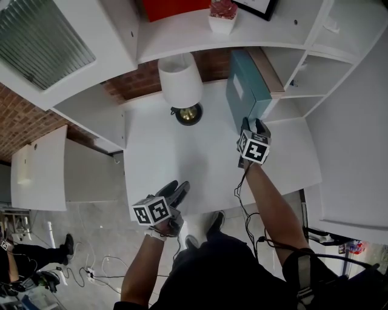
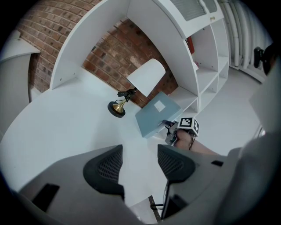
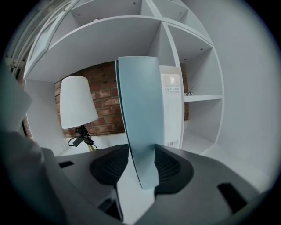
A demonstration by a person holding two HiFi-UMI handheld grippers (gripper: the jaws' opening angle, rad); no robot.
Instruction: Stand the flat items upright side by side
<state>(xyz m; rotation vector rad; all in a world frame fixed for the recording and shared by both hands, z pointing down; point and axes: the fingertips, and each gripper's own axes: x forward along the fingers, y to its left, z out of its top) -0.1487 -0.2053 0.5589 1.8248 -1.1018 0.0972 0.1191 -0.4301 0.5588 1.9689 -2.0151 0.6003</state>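
Observation:
A teal flat file box point(image 1: 245, 91) stands upright on its edge on the white table point(image 1: 182, 163), at the back right by the shelf unit. My right gripper point(image 1: 253, 126) is at its near edge. In the right gripper view the teal box point(image 3: 140, 123) runs up between the two pads and both press on its faces, so my right gripper point(image 3: 141, 165) is shut on it. A second flat item, white with print point(image 3: 172, 110), stands upright right behind it. My left gripper point(image 1: 177, 189) hangs over the table's near edge, open with nothing between its fingers point(image 2: 105, 167).
A lamp with a white shade point(image 1: 180, 82) and brass foot point(image 1: 188, 114) stands at the back middle of the table. White shelf compartments point(image 1: 303, 79) flank the right side. A potted plant point(image 1: 222, 17) and a red box point(image 1: 170, 7) sit on the shelf above.

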